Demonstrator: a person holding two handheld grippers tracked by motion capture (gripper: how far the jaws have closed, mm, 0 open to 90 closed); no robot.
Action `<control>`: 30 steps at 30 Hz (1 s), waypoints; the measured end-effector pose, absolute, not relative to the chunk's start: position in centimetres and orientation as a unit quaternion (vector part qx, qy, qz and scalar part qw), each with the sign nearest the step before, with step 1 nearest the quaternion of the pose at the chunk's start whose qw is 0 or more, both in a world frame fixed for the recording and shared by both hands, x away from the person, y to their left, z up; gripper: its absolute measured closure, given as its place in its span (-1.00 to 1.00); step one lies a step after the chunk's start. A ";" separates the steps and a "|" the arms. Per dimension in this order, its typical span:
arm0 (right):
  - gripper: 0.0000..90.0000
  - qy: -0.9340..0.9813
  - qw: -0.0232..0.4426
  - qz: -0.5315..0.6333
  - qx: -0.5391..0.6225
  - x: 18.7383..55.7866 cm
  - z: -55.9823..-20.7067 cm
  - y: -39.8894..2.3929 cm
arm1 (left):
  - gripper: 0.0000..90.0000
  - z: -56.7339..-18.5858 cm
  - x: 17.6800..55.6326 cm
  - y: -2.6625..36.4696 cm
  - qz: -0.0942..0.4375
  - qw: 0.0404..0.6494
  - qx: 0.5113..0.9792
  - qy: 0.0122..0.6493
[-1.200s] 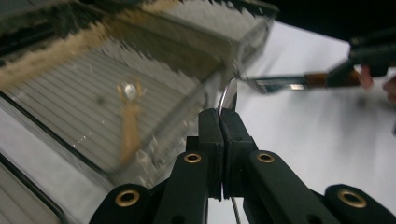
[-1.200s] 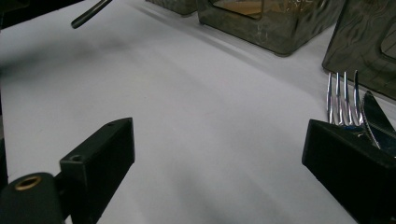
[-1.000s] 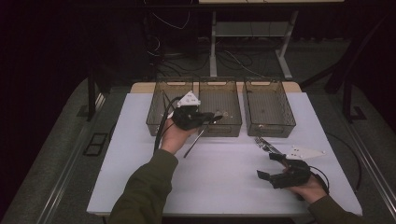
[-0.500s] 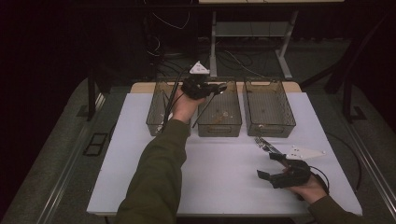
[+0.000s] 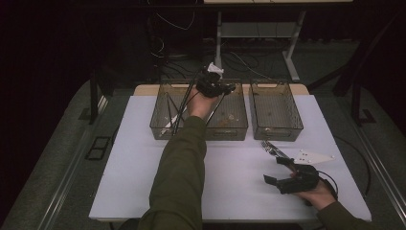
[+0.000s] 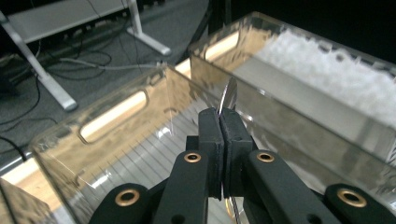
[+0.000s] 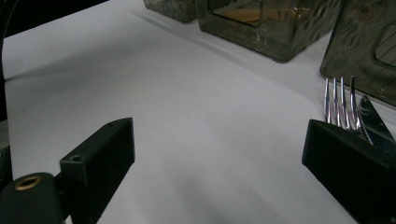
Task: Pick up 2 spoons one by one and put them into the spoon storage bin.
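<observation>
Steel knife is what I am pinching edge-on in my left gripper, fingers clamped tight, blade pointing up and away over the middle bin. My right gripper is resting wide open, holding nothing, beside the fork on the counter.

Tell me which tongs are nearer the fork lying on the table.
Right. The right tongs rest open on the table with the fork just beyond one jaw. The left tongs are far off over the middle bin, shut on a thin utensil.
</observation>
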State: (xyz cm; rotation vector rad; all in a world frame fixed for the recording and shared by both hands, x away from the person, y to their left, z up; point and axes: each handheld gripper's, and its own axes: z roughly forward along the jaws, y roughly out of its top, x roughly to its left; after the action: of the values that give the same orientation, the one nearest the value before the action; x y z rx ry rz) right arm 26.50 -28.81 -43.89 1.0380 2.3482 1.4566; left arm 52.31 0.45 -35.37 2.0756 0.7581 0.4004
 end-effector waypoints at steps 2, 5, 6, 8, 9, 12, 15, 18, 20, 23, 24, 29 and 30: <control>-0.79 0.792 0.095 0.491 0.350 26.5 -43.9 -28.8 | 0.97 -36.0 52.3 -0.1 0.159 0.427 0.838 0.302; -0.79 0.791 0.094 0.492 0.352 26.5 -43.9 -28.8 | 0.94 -36.8 52.3 -0.7 0.154 0.407 0.846 0.309; -0.79 0.791 0.094 0.492 0.352 26.5 -43.9 -28.8 | 0.81 -36.9 52.3 -0.9 0.156 0.396 0.850 0.311; -0.79 0.791 0.093 0.492 0.351 26.5 -43.8 -28.9 | 0.43 -37.2 52.2 -1.1 0.163 0.383 0.853 0.314; -0.79 0.791 0.094 0.493 0.350 26.4 -43.8 -28.8 | 0.36 -37.2 52.1 -1.0 0.161 0.384 0.853 0.314; -0.79 0.791 0.095 0.494 0.348 26.4 -43.8 -28.8 | 0.22 -37.0 51.4 -0.5 0.155 0.395 0.851 0.309; -0.79 0.792 0.095 0.492 0.347 26.4 -43.8 -28.8 | 0.10 -36.7 50.3 0.2 0.148 0.409 0.846 0.307; -0.79 0.792 0.095 0.493 0.348 26.5 -43.9 -28.7 | 0.00 -36.3 49.1 0.9 0.135 0.427 0.841 0.303; -0.79 0.793 0.096 0.492 0.347 26.5 -43.9 -28.7 | -0.07 -36.1 48.3 1.4 0.126 0.443 0.835 0.300; -0.79 0.794 0.095 0.491 0.346 26.5 -43.9 -28.7 | -0.16 -36.0 46.9 1.9 0.112 0.458 0.830 0.298; -0.79 0.795 0.095 0.490 0.345 26.5 -43.9 -28.7 | -0.18 -35.9 46.5 2.1 0.113 0.457 0.833 0.292; -0.79 0.797 0.092 0.486 0.346 26.5 -43.9 -28.6 | -0.32 -35.9 44.1 2.9 0.103 0.470 0.831 0.280; -0.79 0.798 0.093 0.485 0.345 26.5 -44.0 -28.6 | -0.35 -35.9 43.6 3.1 0.103 0.468 0.834 0.273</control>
State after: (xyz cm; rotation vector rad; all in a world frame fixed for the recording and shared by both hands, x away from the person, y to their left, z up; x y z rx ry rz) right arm 26.50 -28.63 -43.96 1.0252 2.3670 1.4405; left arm 43.63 3.07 -35.93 2.0462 0.6687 0.2525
